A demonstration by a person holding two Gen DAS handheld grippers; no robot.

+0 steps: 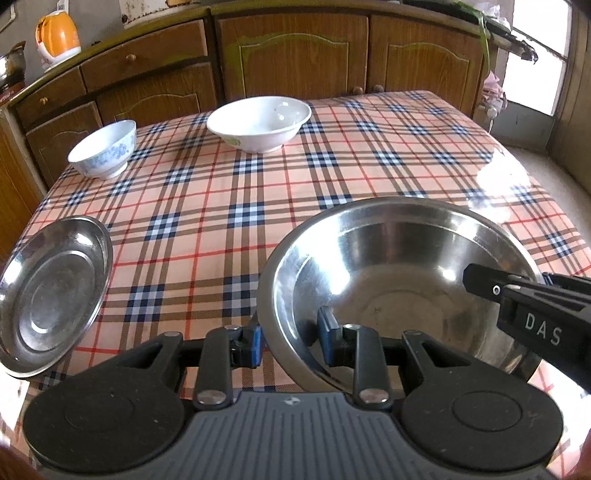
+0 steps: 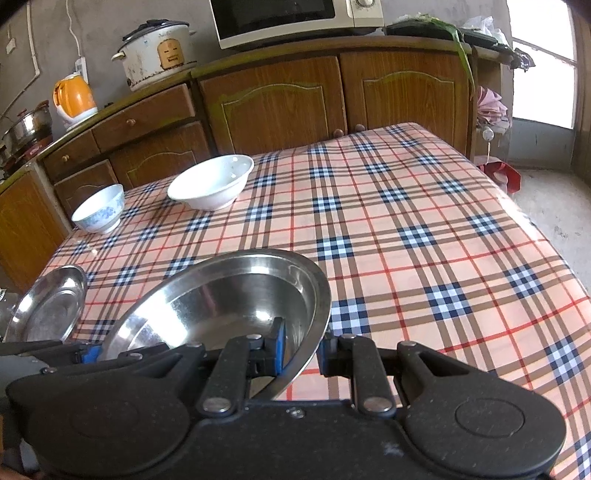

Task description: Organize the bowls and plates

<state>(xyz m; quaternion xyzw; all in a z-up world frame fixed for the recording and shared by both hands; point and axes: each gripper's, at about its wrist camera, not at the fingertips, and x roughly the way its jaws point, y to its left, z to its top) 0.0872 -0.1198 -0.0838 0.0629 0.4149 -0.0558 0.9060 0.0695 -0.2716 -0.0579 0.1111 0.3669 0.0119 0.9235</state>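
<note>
Steel bowl (image 1: pixel 399 273): empty, interior bare and reflective, held over the near part of the checked tablecloth (image 1: pixel 229 206); whether its base touches the cloth cannot be told. Left gripper (image 1: pixel 291 338): jaws narrowed and pinching the bowl's near-left rim, one blue pad (image 1: pixel 255 341) outside the wall, the other inside. Right gripper (image 2: pixel 299 345): jaws pressed close on the opposite rim of the same bowl, one blue pad (image 2: pixel 279 338) inside the wall, the other outside; in the left wrist view this gripper enters from the right edge over the bowl's right rim. Steel plate (image 1: pixel 51 295): empty, lying left of the left gripper at the near-left table edge, apart from the steel bowl. White bowl (image 1: pixel 260 122): empty, upright, well ahead of both grippers toward the far side of the table. Blue-patterned bowl (image 1: pixel 103 149): upright, ahead and to the left, near the far-left corner, standing apart from the white bowl; its inside is not visible enough to judge. Beyond the table, wooden cabinets (image 2: pixel 273 103) carry a rice cooker (image 2: pixel 157 51), an orange kettle (image 2: pixel 74 98) and a microwave (image 2: pixel 288 20).
</note>
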